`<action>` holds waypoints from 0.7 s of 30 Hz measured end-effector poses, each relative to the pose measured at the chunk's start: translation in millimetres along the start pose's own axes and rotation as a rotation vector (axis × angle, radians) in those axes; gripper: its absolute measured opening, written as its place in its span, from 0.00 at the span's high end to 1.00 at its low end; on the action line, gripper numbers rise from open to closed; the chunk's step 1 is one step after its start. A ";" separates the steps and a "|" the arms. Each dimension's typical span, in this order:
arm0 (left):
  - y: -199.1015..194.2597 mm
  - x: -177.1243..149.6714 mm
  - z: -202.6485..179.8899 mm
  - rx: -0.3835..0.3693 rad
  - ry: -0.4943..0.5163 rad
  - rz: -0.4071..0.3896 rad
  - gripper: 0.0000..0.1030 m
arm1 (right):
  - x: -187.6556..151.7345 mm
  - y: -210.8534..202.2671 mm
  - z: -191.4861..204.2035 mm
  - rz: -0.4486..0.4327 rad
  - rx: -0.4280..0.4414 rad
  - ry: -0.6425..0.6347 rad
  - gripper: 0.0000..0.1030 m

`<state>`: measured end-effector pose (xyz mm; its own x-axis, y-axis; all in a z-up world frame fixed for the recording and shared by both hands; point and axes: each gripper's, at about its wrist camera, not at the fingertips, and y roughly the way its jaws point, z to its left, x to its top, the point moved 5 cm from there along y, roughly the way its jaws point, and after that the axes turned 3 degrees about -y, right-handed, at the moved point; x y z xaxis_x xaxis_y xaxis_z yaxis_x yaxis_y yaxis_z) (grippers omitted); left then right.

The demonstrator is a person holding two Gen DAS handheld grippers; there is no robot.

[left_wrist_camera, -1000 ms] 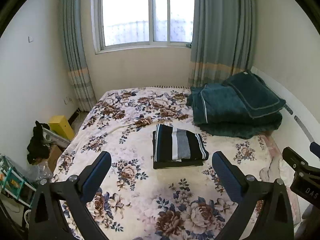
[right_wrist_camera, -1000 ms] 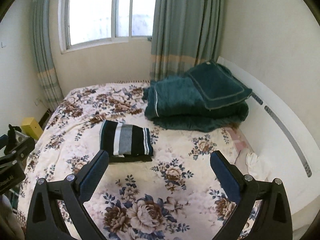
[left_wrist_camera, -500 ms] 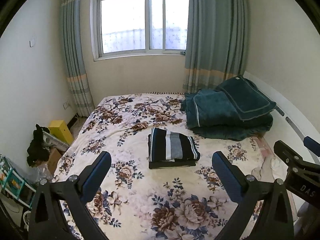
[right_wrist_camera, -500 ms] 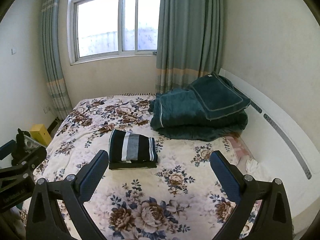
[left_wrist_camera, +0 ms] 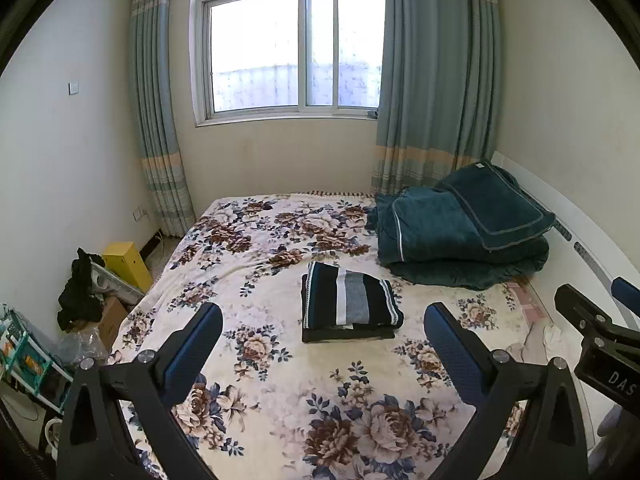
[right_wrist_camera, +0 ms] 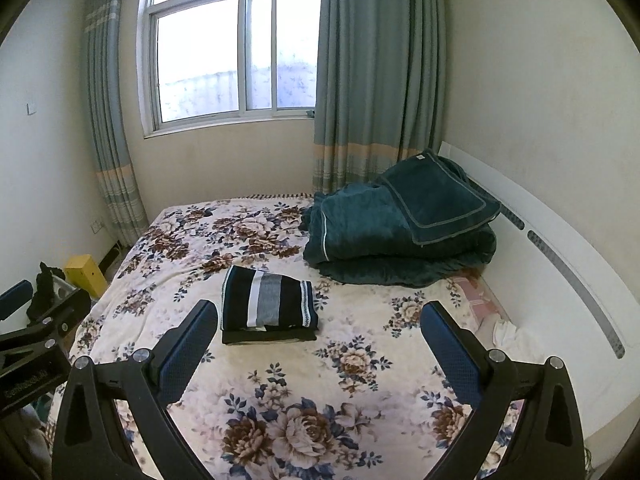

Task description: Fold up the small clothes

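Note:
A folded striped garment [left_wrist_camera: 349,300], dark with white and grey bands, lies on top of a folded black piece in the middle of the floral bed [left_wrist_camera: 272,368]; it also shows in the right wrist view [right_wrist_camera: 268,302]. My left gripper [left_wrist_camera: 322,320] is open and empty, held back from the stack above the near part of the bed. My right gripper [right_wrist_camera: 318,320] is open and empty too, held back from the stack. The right gripper's body shows at the right edge of the left wrist view [left_wrist_camera: 600,336].
A pile of folded teal blankets [left_wrist_camera: 460,236] lies at the far right of the bed by the white headboard [right_wrist_camera: 560,264]. A yellow box [left_wrist_camera: 126,262], cardboard boxes and dark clothes sit on the floor at the left. A window and curtains stand behind the bed.
Both grippers have drawn back and risen away from the bed, so the folded stack looks smaller and more of the room and window shows. Both stay open and empty.

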<state>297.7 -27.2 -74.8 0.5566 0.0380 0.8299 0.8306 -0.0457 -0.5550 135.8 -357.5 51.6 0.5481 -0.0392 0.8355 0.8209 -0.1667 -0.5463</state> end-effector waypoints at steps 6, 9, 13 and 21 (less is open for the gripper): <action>-1.8 -1.3 0.2 0.002 -0.004 0.000 0.00 | 6.3 -4.5 2.1 0.000 0.015 -0.007 0.00; -1.6 -0.8 0.5 0.002 -0.001 -0.002 0.00 | 9.3 -6.1 1.4 -0.001 0.022 -0.010 0.00; -2.7 -1.2 1.0 0.001 0.001 -0.002 0.00 | 7.3 -5.4 2.8 -0.001 0.021 -0.009 0.00; -6.7 -0.1 1.1 -0.001 -0.001 -0.004 0.00 | 15.6 -4.9 3.9 0.008 0.040 -0.015 0.00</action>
<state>292.1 -25.8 -71.3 0.5536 0.0396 0.8318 0.8326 -0.0470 -0.5519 141.0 -353.4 67.0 0.5568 -0.0258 0.8302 0.8219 -0.1272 -0.5552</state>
